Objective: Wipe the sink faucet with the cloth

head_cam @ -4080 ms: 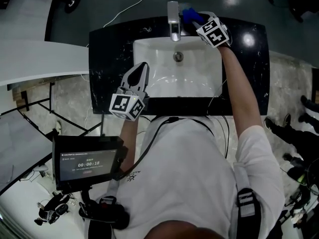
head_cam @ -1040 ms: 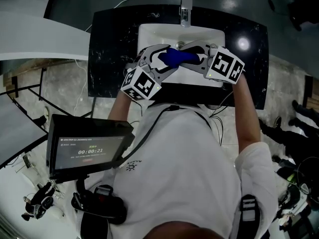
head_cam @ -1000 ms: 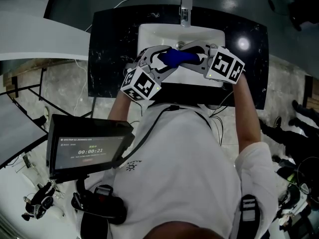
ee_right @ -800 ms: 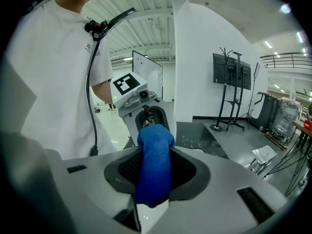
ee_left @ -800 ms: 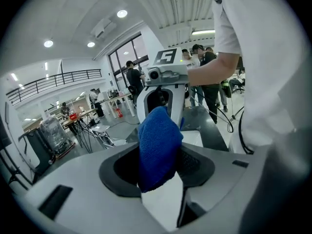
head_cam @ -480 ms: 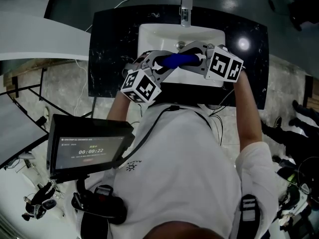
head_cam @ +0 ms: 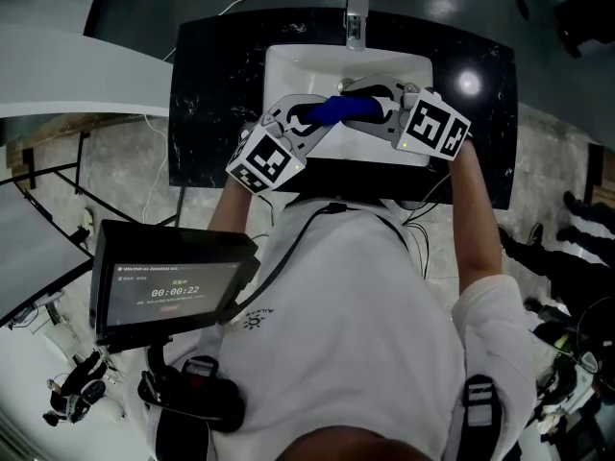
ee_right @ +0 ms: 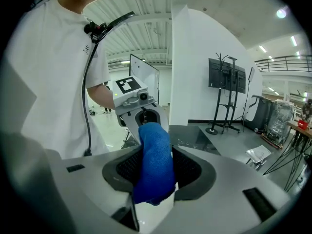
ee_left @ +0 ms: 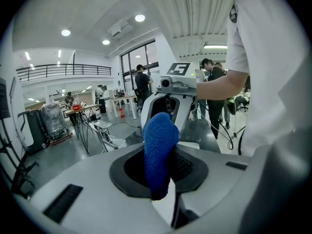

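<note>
Over the front of the white sink (head_cam: pixel 288 65) a rolled blue cloth (head_cam: pixel 336 111) spans between my two grippers, which face each other. The left gripper (head_cam: pixel 309 115) has just been closing its jaws, and its pads now press on one end of the cloth (ee_left: pixel 158 155). My right gripper (head_cam: pixel 357 102) has just been opening its jaws a little, but the other end (ee_right: pixel 153 165) still fills the gap and touches both pads. The chrome faucet (head_cam: pixel 356 12) stands at the basin's far edge, apart from both grippers.
A black marble counter (head_cam: pixel 211 94) surrounds the sink. A monitor with a timer (head_cam: pixel 168 291) hangs at the person's left side. A white table edge (head_cam: pixel 77 75) lies to the left. Cables run over the floor behind the counter.
Four seconds ago the right gripper held the cloth at the faucet; now both meet over the basin. Over the last second the left jaws narrowed onto the cloth's end.
</note>
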Demonstrator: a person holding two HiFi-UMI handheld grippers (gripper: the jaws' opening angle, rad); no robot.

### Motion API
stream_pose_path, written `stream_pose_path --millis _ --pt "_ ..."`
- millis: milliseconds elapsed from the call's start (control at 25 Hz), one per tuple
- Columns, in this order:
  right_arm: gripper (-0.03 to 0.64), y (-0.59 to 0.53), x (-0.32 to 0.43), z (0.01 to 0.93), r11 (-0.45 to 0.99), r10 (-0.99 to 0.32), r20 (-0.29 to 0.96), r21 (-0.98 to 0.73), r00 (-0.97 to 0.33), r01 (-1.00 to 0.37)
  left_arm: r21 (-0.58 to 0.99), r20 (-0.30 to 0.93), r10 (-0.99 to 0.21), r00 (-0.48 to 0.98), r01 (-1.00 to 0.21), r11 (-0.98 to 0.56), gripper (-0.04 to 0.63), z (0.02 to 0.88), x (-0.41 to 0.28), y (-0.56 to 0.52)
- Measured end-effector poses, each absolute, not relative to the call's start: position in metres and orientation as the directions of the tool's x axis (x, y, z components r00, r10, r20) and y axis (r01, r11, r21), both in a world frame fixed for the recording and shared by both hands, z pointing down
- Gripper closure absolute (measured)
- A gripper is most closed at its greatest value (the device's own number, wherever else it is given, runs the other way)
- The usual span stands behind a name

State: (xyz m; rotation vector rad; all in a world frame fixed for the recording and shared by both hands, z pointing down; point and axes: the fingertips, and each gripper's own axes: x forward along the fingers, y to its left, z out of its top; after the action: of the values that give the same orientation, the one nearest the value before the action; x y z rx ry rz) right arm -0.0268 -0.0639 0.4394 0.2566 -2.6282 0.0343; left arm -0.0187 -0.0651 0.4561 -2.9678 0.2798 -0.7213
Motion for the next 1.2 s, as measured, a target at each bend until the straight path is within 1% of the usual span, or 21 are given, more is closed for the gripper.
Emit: stream_pose_path --millis 80,360,520,800,1040,1160,1200 --pt "0.456 -0.066 -0.025 0.438 0.977 -0.197 0.468 0.026 -0.862 -0.21 -0.107 0.435 -0.197 0.878 -0.167 -0.98 0.529 0.454 -0.019 -0.066" --pt "0.454 -0.07 -0.012 0.43 0.966 -0.242 0.441 0.022 -0.864 -0.259 -0.077 0.409 -0.209 0.888 -0.195 -0.978 0.529 0.451 -0.019 -0.076" --pt "0.454 -0.078 0.008 0.424 0.94 -0.315 0.413 0.012 -0.854 -0.341 -0.052 0.391 -0.24 0.888 -0.239 -0.97 0.529 0.452 -0.023 -0.089" --pt "0.456 -0.084 0.059 0.421 0.863 -0.462 0.358 -0.032 -0.812 -0.505 -0.022 0.365 -0.35 0.863 -0.368 -0.93 0.529 0.458 -0.047 -0.138" --pt "0.456 -0.082 0.083 0.425 0.791 -0.566 0.338 -0.036 -0.752 -0.611 -0.077 0.383 -0.473 0.793 -0.483 -0.872 0.529 0.477 -0.058 -0.195" --pt "0.458 -0.078 0.094 0.424 0.744 -0.619 0.316 -0.06 -0.719 -0.666 -0.078 0.388 -0.517 0.763 -0.532 -0.843 0.529 0.491 -0.057 -0.226" --pt "0.479 -0.076 0.096 0.425 0.731 -0.63 0.314 -0.069 -0.711 -0.678 -0.076 0.395 -0.526 0.753 -0.544 -0.836 0.529 0.498 -0.056 -0.235"
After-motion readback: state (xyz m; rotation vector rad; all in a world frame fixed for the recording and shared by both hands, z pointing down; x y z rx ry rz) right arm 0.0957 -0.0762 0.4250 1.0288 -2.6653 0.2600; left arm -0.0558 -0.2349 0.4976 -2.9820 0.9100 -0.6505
